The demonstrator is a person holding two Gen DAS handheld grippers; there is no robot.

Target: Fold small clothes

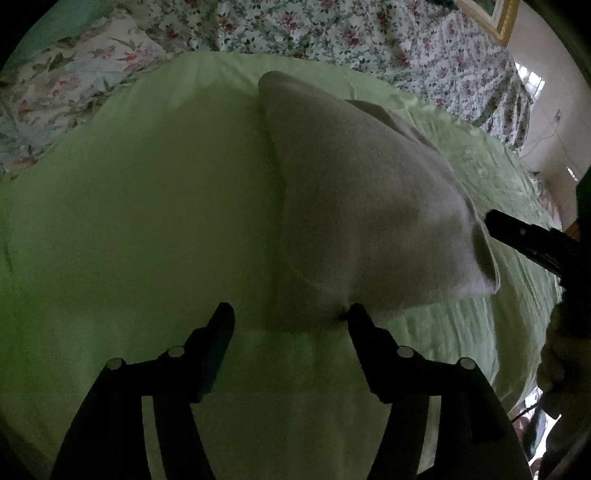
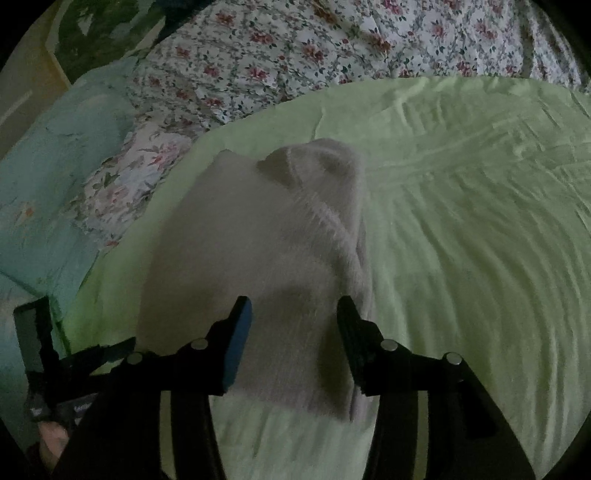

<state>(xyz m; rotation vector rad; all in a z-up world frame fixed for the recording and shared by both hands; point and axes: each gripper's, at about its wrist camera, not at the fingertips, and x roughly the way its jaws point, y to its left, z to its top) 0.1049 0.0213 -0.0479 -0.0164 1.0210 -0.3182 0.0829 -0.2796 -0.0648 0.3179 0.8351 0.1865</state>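
Note:
A small fuzzy grey-white garment lies folded on a light green sheet. My left gripper is open at the garment's near edge, its right finger touching the cloth. In the right wrist view the same garment lies below my right gripper, which is open and hovers over the garment's near end. The right gripper's finger also shows at the right edge of the left wrist view. The left gripper's body shows at the lower left of the right wrist view.
A floral quilt covers the bed beyond the green sheet. A pale blue flowered pillow lies at the left. A framed picture and a wall stand at the far right.

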